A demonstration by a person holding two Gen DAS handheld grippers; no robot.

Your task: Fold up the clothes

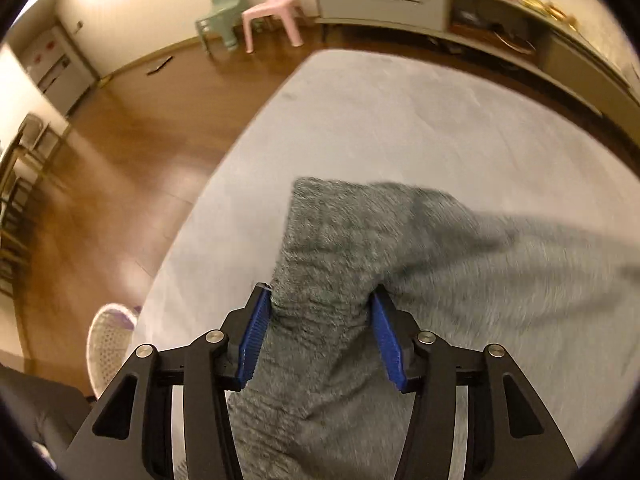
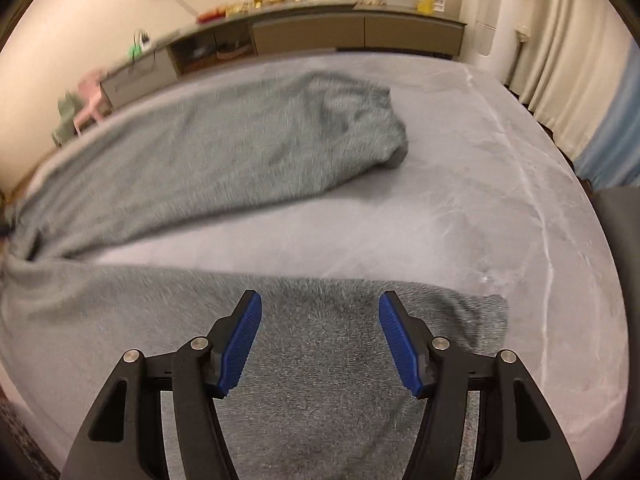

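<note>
**Left wrist view: fuzzy grey garment bunched between the blue pads**

Left wrist view, and the left gripper [image 1: 320,336] is right in the thick of it: a thick fold of the fuzzy grey-green knitted garment [image 1: 332,264] runs up through the middle of the frame, and both ribbed blue pads [image 1: 252,344] press against its sides, so the jaws stand half-wide, clamped on that bunched fabric. The cloth spills off to the right of the frame, blurred, across the pale grey carpet [image 1: 392,120]. Upper left shows brown wooden floor [image 1: 132,128], and up at the top a small pink plastic chair [image 1: 272,4] stands just beside a small pale green plastic chair [image 1: 218,16]. A long grey low cabinet [image 1: 400,0] curves along the top right. A white perforated basket [image 1: 110,344] peeks in at lower left.

Over to the right wrist view: the right gripper [image 2: 320,340] hangs above another stretch of the same garment [image 2: 328,360], which lies flat along the bottom of the frame. Its jaws are wide and nothing is pinched; the blue pads [image 2: 240,344] stand clear of the fabric below. A further part of the garment lies in the upper left half of the frame, ending in a rounded fold near centre. Cream curtains [image 2: 560,40] hang at upper right.
</note>
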